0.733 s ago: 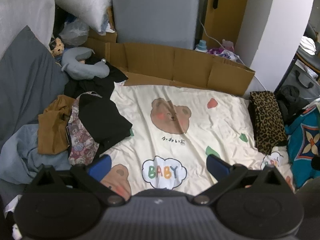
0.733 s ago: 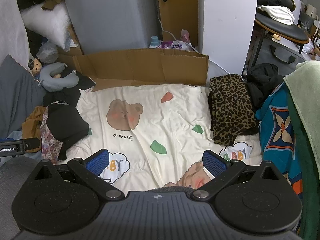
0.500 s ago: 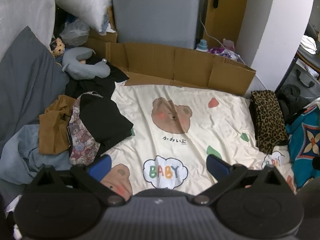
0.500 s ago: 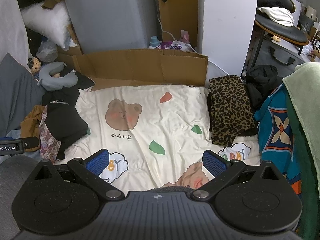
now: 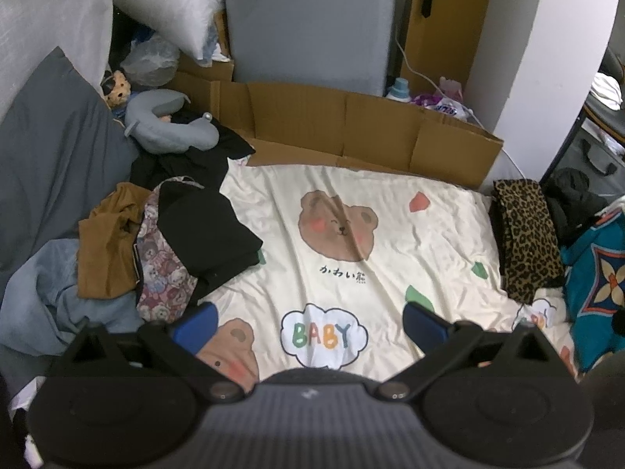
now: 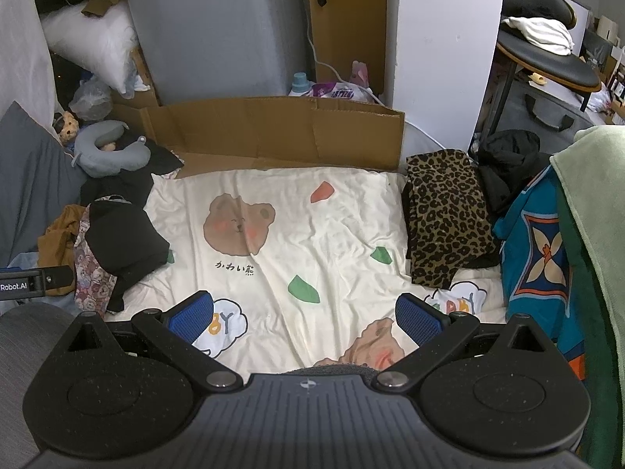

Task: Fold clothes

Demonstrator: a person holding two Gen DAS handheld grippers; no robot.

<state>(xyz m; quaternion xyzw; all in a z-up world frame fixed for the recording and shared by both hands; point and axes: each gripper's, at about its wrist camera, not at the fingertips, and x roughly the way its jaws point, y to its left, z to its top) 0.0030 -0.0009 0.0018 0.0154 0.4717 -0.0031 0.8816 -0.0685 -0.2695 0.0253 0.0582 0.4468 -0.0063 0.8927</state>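
Left wrist view: the left gripper stands with its jaws spread wide and nothing between them. Its black housing fills the lower part of the frame and hides the near edge of the cream bear-print sheet. The pile of clothes lies at middle left, beyond and to the left of the left blue pad: a black garment on top, a bear-patterned cloth and a brown garment partly covered beneath it, and a pale blue garment running under the housing. How many pieces the pile holds cannot be made out. A folded leopard-print garment lies at the right edge of the sheet, well apart from the gripper. A teal patterned cloth is cut off at the right border.

Right wrist view: the right gripper is likewise fully spread and empty, above the sheet's lower middle. The leopard-print garment lies up and to the right of the right pad, clear of it. The clothes pile sits at middle left, its lower part hidden by a black bar entering from the left edge, lettering cut off. A green cloth is cropped at the right.
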